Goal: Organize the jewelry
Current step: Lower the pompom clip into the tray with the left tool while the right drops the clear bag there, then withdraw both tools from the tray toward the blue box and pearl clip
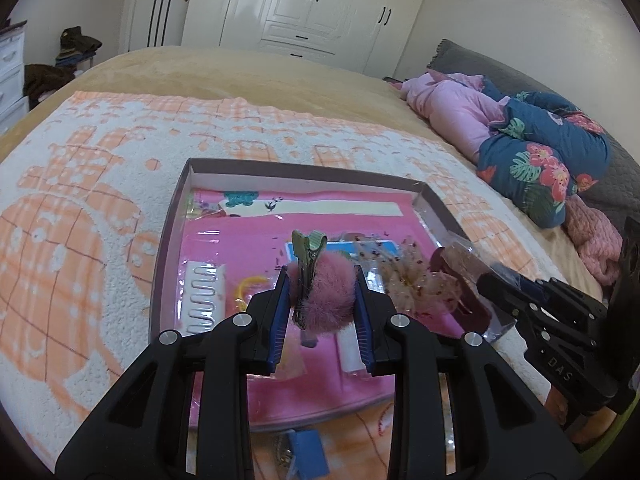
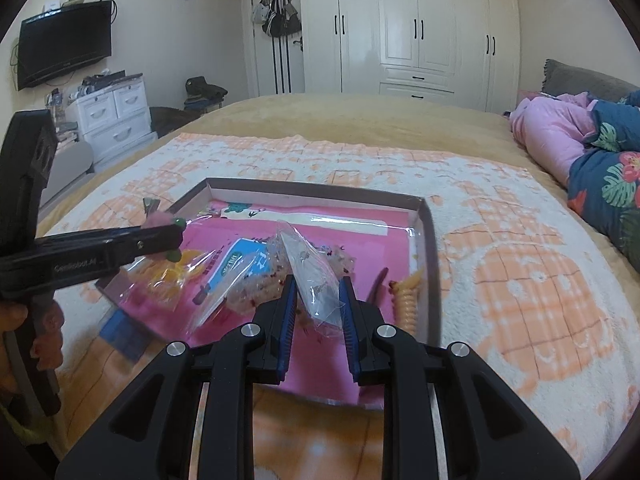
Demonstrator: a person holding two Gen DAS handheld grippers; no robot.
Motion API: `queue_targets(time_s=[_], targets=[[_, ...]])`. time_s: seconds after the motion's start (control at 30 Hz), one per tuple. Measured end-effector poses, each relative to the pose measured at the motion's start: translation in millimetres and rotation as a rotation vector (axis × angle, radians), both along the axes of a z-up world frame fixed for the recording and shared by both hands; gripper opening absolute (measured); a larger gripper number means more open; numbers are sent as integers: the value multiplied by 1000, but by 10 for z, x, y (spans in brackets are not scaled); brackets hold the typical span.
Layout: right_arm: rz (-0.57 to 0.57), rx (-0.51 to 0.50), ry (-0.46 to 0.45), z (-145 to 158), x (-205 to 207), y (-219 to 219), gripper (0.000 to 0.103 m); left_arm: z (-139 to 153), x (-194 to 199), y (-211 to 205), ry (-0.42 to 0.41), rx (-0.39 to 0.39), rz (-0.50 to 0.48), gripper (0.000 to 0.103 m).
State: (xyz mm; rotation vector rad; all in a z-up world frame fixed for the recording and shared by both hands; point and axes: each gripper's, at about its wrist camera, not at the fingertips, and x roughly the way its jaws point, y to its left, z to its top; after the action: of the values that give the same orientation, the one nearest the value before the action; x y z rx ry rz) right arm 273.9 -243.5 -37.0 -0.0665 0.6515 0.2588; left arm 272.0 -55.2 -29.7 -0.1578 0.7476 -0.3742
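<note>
Both grippers loaded above the tray

Left gripper (image 1: 322, 292) pinches a pink pompom hair clip (image 1: 320, 284) between its pads; right gripper (image 2: 318, 300) clamps a clear plastic bag (image 2: 310, 276) over the shallow box (image 2: 428, 240)

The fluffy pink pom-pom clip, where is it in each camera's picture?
Left wrist view: the fluffy pink pom-pom clip sits in the middle, pinched in the left gripper.
Right wrist view: the clip peeks out at the left edge, at the tip of the left gripper.
Shared landmark: the shallow box with the pink lining, below the clip in both.
</note>
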Motion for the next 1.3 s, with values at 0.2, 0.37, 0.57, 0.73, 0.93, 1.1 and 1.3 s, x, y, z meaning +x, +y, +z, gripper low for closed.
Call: queue_targets(time_s=[0.2,0.37,0.57,0.73,0.93,1.1,1.3], targets=[[-8,-24,27,-116,233,89,21,-106,74,31,23,7,12,22],[-26,-46,59,-227,386,147,22,-172,113,50,37,14,19,22],[-21,-36,64,-246,366,149,30,-204,136,58,46,17,25,22],[-29,-5,57,-211,244,71,46,-197,129,50,45,19,28,25],[-54,30,40,-148,15,-45,54,-158,87,21,36,22,33,41],[-61,53,26,-93,-180,-118,58,-90,10,16,20,14,32,45],[-54,70,19,-36,-405,-146,61,-9,-127,36,-4,13,35,52]])
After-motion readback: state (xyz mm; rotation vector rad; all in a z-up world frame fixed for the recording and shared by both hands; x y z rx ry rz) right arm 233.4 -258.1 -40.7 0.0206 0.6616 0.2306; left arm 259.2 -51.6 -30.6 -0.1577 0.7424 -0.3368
